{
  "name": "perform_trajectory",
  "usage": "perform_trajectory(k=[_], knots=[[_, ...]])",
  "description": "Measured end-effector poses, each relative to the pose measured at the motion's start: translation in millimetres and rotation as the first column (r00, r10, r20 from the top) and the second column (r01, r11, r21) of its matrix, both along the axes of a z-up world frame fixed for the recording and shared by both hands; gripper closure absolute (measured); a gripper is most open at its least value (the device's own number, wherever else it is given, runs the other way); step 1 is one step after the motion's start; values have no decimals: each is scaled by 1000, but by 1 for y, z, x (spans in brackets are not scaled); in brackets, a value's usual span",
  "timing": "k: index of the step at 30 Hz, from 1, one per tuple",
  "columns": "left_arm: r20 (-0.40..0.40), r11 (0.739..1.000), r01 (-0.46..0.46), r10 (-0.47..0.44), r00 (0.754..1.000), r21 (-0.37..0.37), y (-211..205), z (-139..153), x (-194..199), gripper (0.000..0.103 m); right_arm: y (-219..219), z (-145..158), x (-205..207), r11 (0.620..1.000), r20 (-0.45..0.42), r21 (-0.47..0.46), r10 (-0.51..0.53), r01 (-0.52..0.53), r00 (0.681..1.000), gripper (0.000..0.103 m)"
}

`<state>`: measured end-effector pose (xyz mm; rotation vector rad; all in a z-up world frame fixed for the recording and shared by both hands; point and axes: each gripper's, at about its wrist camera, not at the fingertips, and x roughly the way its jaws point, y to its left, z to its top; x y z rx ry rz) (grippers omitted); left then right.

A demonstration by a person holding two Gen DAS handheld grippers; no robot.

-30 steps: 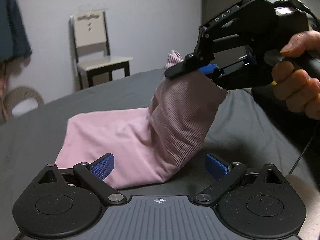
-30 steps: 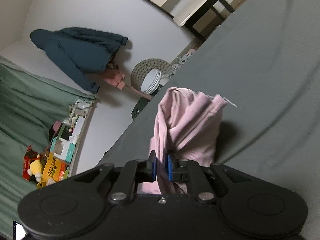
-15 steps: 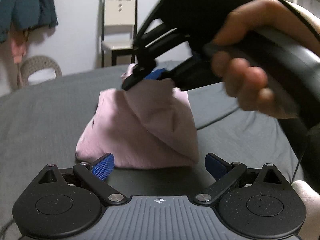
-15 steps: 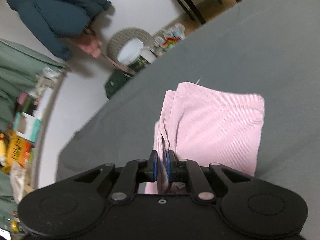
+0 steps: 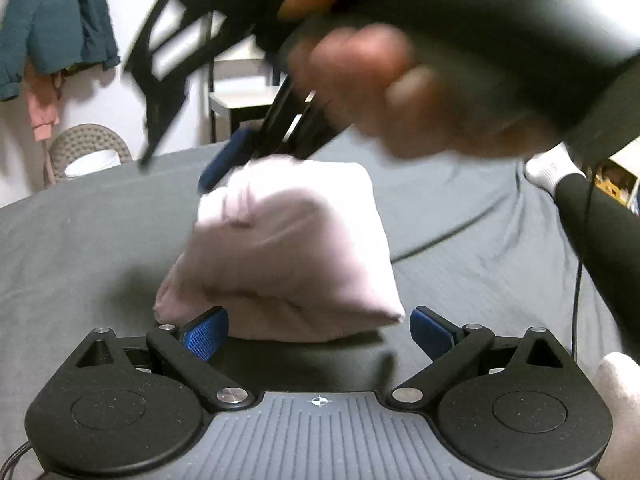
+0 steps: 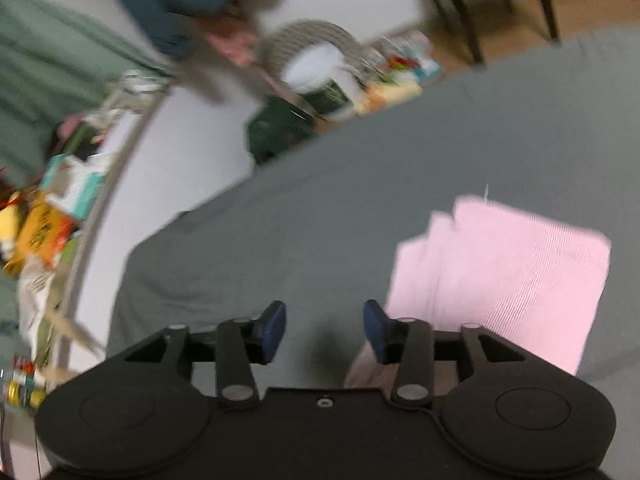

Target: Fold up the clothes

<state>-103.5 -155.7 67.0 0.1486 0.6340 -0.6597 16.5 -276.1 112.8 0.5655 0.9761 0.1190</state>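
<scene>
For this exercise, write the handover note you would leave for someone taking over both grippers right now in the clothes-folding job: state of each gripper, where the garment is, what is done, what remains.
Left gripper: open, low on the grey bed cover, holding nothing, right in front of the pink garment.
Right gripper: open, empty; the garment lies just to its right on the cover.
Done: the garment sits as a compact folded bundle, several layers stacked, released by both grippers.
Left: judging by the uneven layer edges at one end, it may need squaring up or pressing flat; the views are blurred, so check before moving on.
</scene>
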Motion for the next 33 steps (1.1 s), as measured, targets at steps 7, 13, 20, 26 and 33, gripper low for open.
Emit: perform_trajectory(k=[7,13,20,26,33], knots=[[-71,977,-136,126,989,-165,24,11,29,5,-18,18,-28,997,62,-67,46,-42,997,49],[-82,951,-221,208,975,-217,36,12,45,6,-42,2,-32,998,49,-56,-15,17,999,55],[-72,969,-167,156,985,-181,35,11,55,12,-26,-6,19,992,26,-127,17,-14,1000,56],[-64,981,-120,112,992,-150,33,11,63,49,-8,-8,36,968,-26,-239,68,-72,997,55],[-91,986,-114,104,990,-117,26,3,66,78,-13,-24,43,977,-74,-208,35,-49,997,56]])
